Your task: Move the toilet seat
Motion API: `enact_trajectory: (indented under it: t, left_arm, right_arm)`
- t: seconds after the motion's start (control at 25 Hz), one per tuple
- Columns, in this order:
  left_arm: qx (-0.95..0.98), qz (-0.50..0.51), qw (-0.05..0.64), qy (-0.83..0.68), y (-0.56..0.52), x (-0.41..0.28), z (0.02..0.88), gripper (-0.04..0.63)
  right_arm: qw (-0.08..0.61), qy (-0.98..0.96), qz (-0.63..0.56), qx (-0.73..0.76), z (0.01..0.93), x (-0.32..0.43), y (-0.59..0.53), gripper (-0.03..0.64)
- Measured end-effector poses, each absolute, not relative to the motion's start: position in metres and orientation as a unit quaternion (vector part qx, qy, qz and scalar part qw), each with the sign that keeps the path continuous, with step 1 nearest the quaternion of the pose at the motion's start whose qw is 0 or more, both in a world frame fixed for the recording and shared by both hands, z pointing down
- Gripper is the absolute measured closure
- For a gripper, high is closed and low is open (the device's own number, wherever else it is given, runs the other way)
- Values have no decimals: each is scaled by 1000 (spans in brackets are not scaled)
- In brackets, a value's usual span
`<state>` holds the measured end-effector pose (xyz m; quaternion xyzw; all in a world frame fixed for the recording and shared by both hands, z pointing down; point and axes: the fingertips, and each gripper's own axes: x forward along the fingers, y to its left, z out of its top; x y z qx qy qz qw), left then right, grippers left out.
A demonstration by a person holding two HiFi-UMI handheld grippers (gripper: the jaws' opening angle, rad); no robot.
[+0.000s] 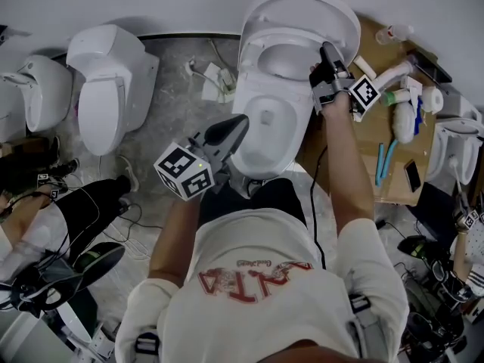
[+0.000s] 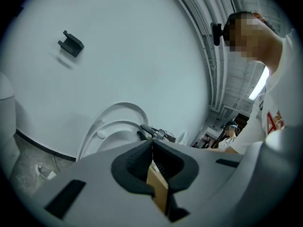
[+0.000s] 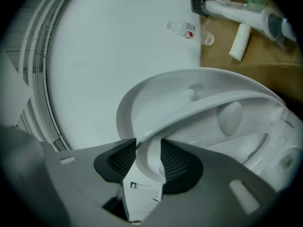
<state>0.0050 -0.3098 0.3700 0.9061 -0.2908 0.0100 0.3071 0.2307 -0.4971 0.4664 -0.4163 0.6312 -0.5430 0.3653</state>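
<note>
Shirt (image 1: 249, 278) nearest, then my left claw (image 1: 240, 121), pressed together on nothing, over the toilet bowl (image 1: 249, 153). Farther off, my right claw (image 3: 149, 155) is clamped on the side rim of the toilet seat (image 3: 203, 109). It stands tilted up off the bowl, long axis running from the wall-side hinge toward me, front end raised.

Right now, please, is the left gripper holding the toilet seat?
No, the left gripper is shut on nothing; the right gripper holds the seat.
</note>
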Motion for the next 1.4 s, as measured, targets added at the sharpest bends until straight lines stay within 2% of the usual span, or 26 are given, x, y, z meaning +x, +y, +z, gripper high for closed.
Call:
enact_trajectory:
  t: [0.48,0.6,0.72,1.0,1.24,1.4]
  left_arm:
    - [903,9,313,-294,-314,9,372,584]
    - [904,9,308,-295,-308,5,369,584]
    - [906,9,305,-293,-302,5,360,584]
    - [916,1,291,-277,-282,-1,341,584]
    - [922,11,265,-282,-264,-15,330,584]
    - [925,11,254,-282,-253,-26,319,584]
  right_arm:
    - [356,644,-540,-408,466,234,-505,457]
    - [359,654,-526,-408,456,233,-495,525]
    - [362,658,-529,-394,449,230,-477,529]
    - [345,672,-513,-408,436,218,-415,598]
    - [283,725,-440,-448,396,195,-367,614]
    - [273,747,-401,-455,360,180,-334,614]
